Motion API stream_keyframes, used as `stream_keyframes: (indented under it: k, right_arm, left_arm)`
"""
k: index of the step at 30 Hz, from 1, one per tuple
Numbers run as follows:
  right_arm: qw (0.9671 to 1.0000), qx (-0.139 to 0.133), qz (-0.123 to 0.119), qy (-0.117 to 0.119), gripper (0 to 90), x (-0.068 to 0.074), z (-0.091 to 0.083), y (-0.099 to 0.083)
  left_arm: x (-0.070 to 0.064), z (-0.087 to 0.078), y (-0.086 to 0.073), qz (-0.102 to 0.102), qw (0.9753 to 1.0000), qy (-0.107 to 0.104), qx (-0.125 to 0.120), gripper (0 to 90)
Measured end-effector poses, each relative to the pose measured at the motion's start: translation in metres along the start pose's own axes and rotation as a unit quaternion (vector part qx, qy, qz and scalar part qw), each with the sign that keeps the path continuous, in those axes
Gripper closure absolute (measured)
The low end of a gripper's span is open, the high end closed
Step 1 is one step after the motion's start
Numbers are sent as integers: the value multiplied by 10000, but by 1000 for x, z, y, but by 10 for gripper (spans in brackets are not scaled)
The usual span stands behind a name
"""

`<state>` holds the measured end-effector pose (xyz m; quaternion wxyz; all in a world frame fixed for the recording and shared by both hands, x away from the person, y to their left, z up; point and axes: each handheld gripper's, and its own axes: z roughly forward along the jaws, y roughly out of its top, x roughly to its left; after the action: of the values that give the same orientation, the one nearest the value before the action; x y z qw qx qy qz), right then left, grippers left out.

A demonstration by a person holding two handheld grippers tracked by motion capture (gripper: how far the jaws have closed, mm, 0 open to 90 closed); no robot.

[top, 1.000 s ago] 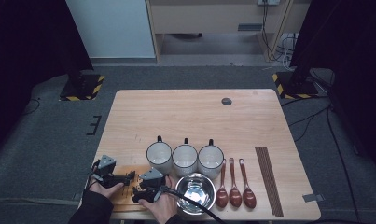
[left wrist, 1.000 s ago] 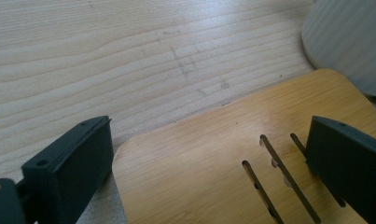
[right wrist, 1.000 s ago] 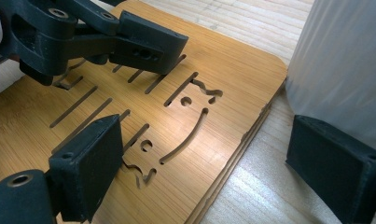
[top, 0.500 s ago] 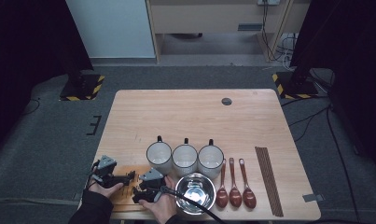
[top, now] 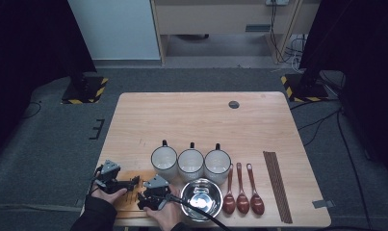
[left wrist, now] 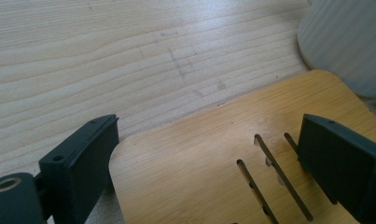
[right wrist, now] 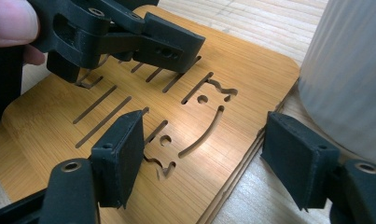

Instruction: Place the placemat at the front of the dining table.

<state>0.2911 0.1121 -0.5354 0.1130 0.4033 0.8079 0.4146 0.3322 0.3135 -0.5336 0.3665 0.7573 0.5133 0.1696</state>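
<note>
Both grippers gape open over the slotted bamboo board: left gripper at its corner, right gripper straddling its edge beside 1 white mug.

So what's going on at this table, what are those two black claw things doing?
A person holds a gripper in each hand over a slotted bamboo board at the table's near edge. The left gripper and the right gripper are both open above the board, gripping nothing. Three white mugs, a steel bowl, three spoons and chopsticks stand alongside.

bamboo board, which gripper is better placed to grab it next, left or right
Probably the right gripper: its open jaws straddle the bamboo board at its stacked edge. The left gripper is open too, but over a corner.
</note>
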Motion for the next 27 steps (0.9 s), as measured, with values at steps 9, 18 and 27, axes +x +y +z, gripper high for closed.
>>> stream_keyframes:
  k: [9, 18, 27]
  right_arm:
    - [10000, -45, 22, -86, 330, 2, -1, 0]
    - [10000, -32, 19, -87, 342, 2, -2, 1]
    - [9999, -96, -116, -43, 344, 3, -7, 5]
  left_arm:
    - [-1, 0, 3, -60, 9999, 49, 83, 61]
    - [-1, 0, 4, -164, 9997, 62, 142, 61]
    - [0, -7, 7, -318, 9994, 40, 121, 61]
